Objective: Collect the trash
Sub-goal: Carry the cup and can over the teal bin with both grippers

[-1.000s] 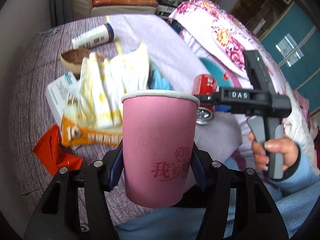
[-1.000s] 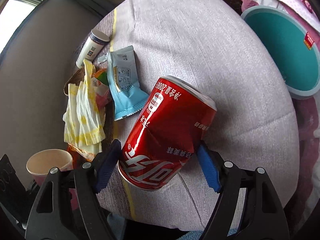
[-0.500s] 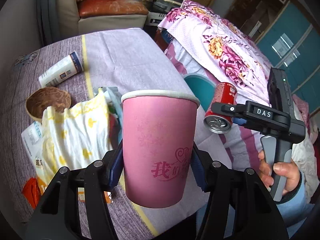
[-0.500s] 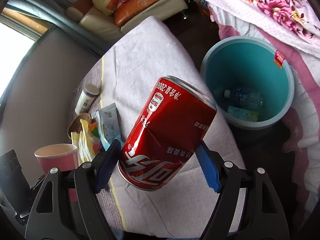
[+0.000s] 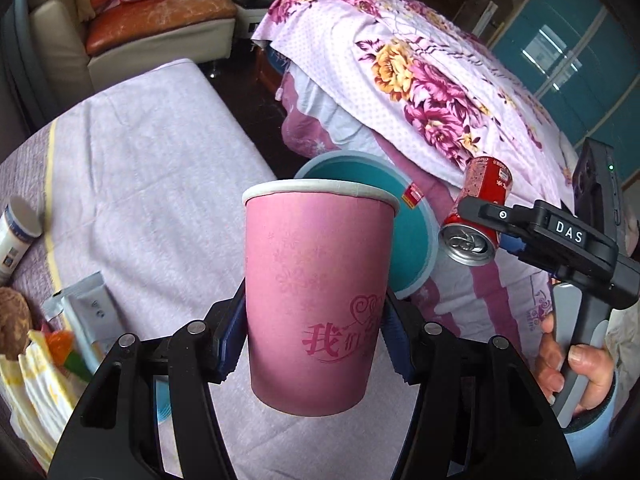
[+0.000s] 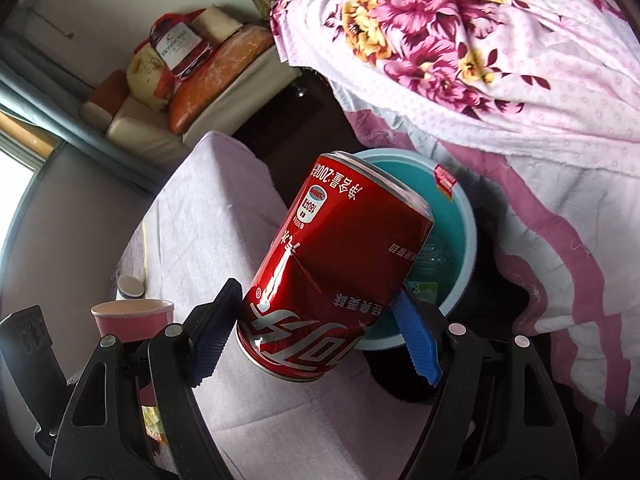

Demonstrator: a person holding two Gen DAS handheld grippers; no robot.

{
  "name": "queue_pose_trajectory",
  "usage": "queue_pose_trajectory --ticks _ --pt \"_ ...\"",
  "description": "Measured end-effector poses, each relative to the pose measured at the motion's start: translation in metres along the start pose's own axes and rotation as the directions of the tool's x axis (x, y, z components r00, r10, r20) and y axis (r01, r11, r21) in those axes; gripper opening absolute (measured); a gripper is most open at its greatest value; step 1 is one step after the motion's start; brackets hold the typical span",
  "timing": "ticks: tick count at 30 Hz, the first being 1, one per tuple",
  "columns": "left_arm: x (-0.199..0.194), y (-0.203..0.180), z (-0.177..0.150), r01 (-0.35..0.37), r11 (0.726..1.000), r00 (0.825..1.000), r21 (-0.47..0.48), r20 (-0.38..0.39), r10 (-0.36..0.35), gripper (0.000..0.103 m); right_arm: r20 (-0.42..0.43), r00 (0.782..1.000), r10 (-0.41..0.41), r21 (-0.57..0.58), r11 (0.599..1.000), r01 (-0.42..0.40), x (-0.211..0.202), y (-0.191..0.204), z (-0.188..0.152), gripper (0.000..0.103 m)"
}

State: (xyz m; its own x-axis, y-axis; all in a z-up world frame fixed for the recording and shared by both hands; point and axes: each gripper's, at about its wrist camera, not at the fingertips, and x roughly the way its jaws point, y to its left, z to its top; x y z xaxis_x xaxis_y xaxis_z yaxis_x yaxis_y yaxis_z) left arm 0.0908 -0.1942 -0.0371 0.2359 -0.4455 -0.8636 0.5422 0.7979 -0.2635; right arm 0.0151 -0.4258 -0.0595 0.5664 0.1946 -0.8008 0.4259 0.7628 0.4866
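Note:
My left gripper (image 5: pixel 314 338) is shut on an upright pink paper cup (image 5: pixel 316 296) with red characters. It hangs over the right edge of the lilac-covered table (image 5: pixel 152 168). Behind the cup stands a teal trash bin (image 5: pixel 412 248) on the floor. My right gripper (image 6: pixel 320 320) is shut on a dented red soda can (image 6: pixel 340 268), tilted, held above the teal bin (image 6: pixel 460 224). A plastic bottle lies inside the bin. The left wrist view shows the can (image 5: pixel 476 216) in the right gripper at the bin's right side, with a hand (image 5: pixel 576 364) on the handle.
Wrappers (image 5: pixel 44 364), a silver sachet (image 5: pixel 88 312), a white tube (image 5: pixel 16 236) and a brown bowl (image 5: pixel 12 328) lie on the table's left part. A floral blanket (image 5: pixel 420 80) covers furniture behind the bin. A sofa (image 5: pixel 132 28) with cushions stands at the back.
Both grippers have swept right from above the trash pile towards the teal bin, each keeping its load. The bin now sits right behind the cup and under the can.

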Motion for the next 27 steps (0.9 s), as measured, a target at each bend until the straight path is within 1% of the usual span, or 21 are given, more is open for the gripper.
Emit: queue_pose_trajectory --ticks 4,9,18,21,22,23,24,25,27 --pt "0.028 -0.020 0.017 0.007 0.999 1.000 0.032 -0.025 -0.006 0.060 0.005 1.000 -0.021 0.026 0.999 0.021 0.004 -0.019 0.013 0.072" --pt "0.054 -0.038 0.031 0.007 0.997 0.999 0.075 -0.046 -0.004 0.060 0.010 0.999 -0.049 0.044 0.998 0.048 0.007 -0.037 0.021 0.072" --pt "0.086 -0.042 0.036 0.004 0.997 0.996 0.079 -0.087 0.003 0.060 0.006 0.997 -0.074 0.048 0.996 0.073 0.015 -0.043 0.026 0.072" --pt "0.089 -0.041 0.036 -0.010 0.997 0.996 0.074 -0.087 0.016 0.064 0.001 0.997 -0.077 0.047 0.996 0.077 0.017 -0.043 0.027 0.072" --pt "0.088 -0.039 0.035 -0.009 0.998 0.996 0.069 -0.089 0.015 0.068 -0.001 0.997 -0.079 0.045 0.996 0.079 0.018 -0.042 0.026 0.072" --pt "0.088 -0.038 0.036 -0.008 0.998 0.996 0.064 -0.088 0.014 0.075 -0.003 0.997 -0.081 0.043 0.996 0.081 0.018 -0.039 0.025 0.072" --pt "0.087 -0.037 0.035 -0.013 0.998 0.996 0.060 -0.083 0.018 0.079 -0.005 0.997 -0.080 0.041 0.996 0.081 0.018 -0.039 0.024 0.072" --pt "0.086 -0.035 0.035 -0.021 0.998 0.997 0.056 -0.077 0.026 0.082 -0.007 0.997 -0.081 0.038 0.996 0.081 0.019 -0.038 0.024 0.072" --pt "0.082 -0.033 0.034 -0.023 0.999 0.997 0.049 -0.071 0.026 0.083 -0.010 0.997 -0.082 0.035 0.996 0.083 0.020 -0.036 0.024 0.072"
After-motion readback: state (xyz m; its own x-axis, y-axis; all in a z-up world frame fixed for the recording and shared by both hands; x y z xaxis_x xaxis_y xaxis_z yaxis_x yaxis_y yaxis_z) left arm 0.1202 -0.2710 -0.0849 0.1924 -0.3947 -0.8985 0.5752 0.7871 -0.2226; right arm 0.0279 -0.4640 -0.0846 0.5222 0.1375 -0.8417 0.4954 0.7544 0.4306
